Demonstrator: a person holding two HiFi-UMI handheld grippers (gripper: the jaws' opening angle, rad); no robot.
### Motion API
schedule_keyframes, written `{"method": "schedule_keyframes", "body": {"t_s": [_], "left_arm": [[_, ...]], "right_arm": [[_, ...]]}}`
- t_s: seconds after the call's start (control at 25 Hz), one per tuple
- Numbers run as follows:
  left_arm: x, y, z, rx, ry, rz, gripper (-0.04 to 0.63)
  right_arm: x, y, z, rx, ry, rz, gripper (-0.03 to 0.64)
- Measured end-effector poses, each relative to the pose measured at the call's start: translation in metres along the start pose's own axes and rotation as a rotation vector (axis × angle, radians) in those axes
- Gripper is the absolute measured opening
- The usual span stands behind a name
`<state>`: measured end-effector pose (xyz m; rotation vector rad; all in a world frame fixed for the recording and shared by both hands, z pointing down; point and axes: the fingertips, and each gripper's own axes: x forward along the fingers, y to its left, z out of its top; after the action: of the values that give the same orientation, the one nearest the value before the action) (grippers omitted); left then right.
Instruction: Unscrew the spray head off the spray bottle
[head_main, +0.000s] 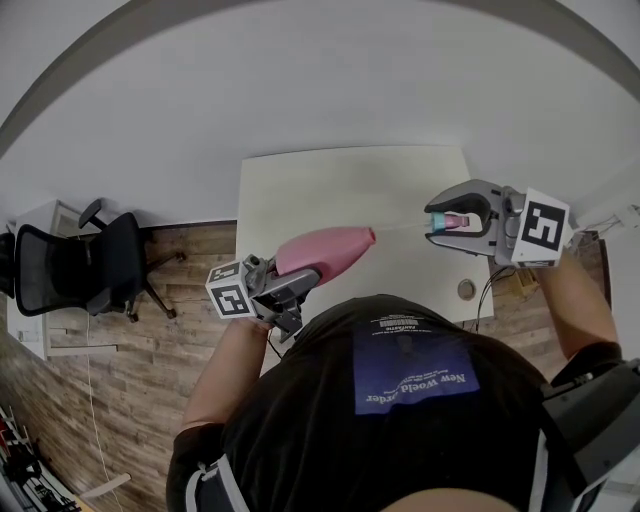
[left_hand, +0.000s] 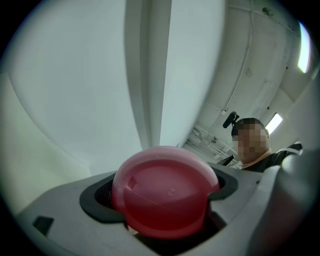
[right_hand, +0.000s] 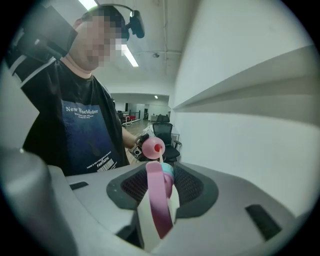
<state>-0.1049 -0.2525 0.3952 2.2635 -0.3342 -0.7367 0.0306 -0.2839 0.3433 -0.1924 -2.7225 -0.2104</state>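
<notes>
Gripping the pink spray bottle (head_main: 325, 250) near its base, the left tool (head_main: 300, 280) has its jaws closed on it, the neck pointing toward the right tool (head_main: 450, 222). That tool's 2 jaws clamp the spray head (right_hand: 161, 200), its pink trigger between them, held apart from the bottle. A thin tube (right_hand: 159, 156) runs from the head toward the open neck. Below both tools lies the white counter (head_main: 350, 190); an office chair (head_main: 90, 265) stands left of the left tool.

An office: black swivel chair (head_main: 98, 266), white desk (head_main: 350, 195), ceiling strip lights (right_hand: 131, 56)
</notes>
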Motion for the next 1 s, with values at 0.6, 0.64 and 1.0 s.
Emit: {"method": "schedule_keyframes", "body": {"t_s": [0.6, 0.64, 1.0], "left_arm": [[-0.027, 0.006, 0.034, -0.029, -0.244, -0.004, 0.468], [-0.026, 0.005, 0.037, -0.028, -0.272, -0.003, 0.469], [-0.036, 0.003, 0.069, -0.027, -0.431, -0.007, 0.468]], "right_arm": [[-0.035, -0.022, -0.011, 0.328, -0.344, -0.103, 0.133], [-0.04, -0.025, -0.01, 0.366, -0.388, -0.111, 0.133], [-0.056, -0.059, -0.011, 0.666, -0.754, -0.155, 0.134]]}}
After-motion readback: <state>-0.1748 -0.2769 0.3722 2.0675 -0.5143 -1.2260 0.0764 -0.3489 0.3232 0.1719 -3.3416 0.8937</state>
